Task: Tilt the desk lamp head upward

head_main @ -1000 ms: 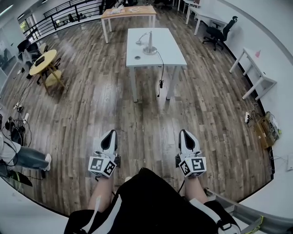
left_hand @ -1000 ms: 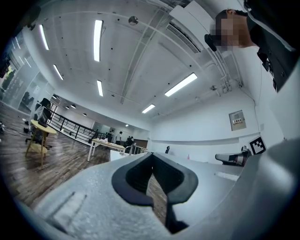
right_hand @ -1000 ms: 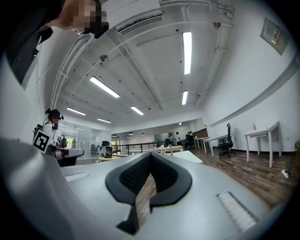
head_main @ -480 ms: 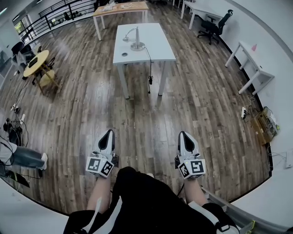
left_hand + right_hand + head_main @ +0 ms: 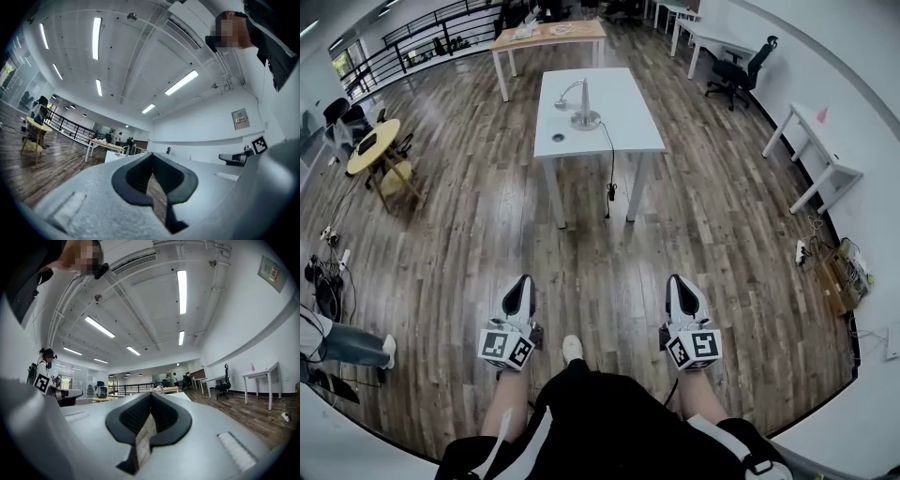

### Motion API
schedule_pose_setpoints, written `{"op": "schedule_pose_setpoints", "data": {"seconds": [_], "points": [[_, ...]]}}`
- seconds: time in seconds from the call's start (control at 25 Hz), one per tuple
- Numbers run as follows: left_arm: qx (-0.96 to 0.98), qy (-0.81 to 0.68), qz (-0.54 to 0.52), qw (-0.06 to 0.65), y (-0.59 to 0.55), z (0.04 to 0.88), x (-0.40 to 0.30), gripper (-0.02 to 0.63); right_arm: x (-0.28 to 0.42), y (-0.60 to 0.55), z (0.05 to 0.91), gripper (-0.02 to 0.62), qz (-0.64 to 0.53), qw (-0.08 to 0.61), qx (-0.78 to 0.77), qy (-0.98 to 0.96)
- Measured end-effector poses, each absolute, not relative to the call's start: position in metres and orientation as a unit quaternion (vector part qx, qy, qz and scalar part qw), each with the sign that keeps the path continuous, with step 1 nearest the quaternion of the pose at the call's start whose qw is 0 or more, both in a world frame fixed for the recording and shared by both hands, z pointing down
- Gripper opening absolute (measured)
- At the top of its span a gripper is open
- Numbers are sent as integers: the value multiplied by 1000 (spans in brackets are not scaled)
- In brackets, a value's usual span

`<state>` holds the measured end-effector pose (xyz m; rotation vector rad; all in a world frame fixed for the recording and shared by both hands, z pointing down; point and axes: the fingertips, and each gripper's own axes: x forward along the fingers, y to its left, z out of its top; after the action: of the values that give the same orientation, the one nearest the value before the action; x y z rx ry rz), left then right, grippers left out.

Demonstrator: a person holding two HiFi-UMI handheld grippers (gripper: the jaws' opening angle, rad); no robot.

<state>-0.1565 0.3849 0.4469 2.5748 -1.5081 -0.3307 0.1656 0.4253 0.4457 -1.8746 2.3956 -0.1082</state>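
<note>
Person is standing on the wooden floor [image 5: 487, 216], well apart from the white desk [image 5: 633, 112], which is sitting far and centre.

Left hand-held gripper [image 5: 521, 281] is being held low at near left. Its jaws are pressed together with nothing between them, and the left gripper view is showing only floor through the notch. Right hand-held gripper [image 5: 677, 279] is being held low at near right, and its jaws are likewise closed and empty. Both are pointing roughly level toward the far side of the room, side by side, not touching anything. A light shoe [image 5: 572, 349] is showing on the floor between them.

Desk lamp [image 5: 583, 105] is standing on the desk, left of its centre, with a round base and an upright stem. Its neck is arching over to the left, and the lamp head [image 5: 562, 92] is hanging at the end of it. The head's exact tilt is too small to read.

A black cable [image 5: 609, 159] is running from the base over the near edge of the desk and dangling below. A small dark round item [image 5: 558, 137] is lying on the desk just near-left of the base.

A wooden desk [image 5: 548, 35] is standing beyond the white one. A round yellow table [image 5: 370, 141] is sitting at far left and a black office chair [image 5: 741, 66] at far right. Another person's leg [image 5: 347, 339] is showing at the near left edge.
</note>
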Motion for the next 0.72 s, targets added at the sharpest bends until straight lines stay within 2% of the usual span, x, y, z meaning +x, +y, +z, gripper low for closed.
{"op": "schedule_pose_setpoints", "data": {"seconds": [0.72], "points": [[854,-509,-98,56,239,458,-234,0,79,266,440,5,-14,45,-602,797]]}}
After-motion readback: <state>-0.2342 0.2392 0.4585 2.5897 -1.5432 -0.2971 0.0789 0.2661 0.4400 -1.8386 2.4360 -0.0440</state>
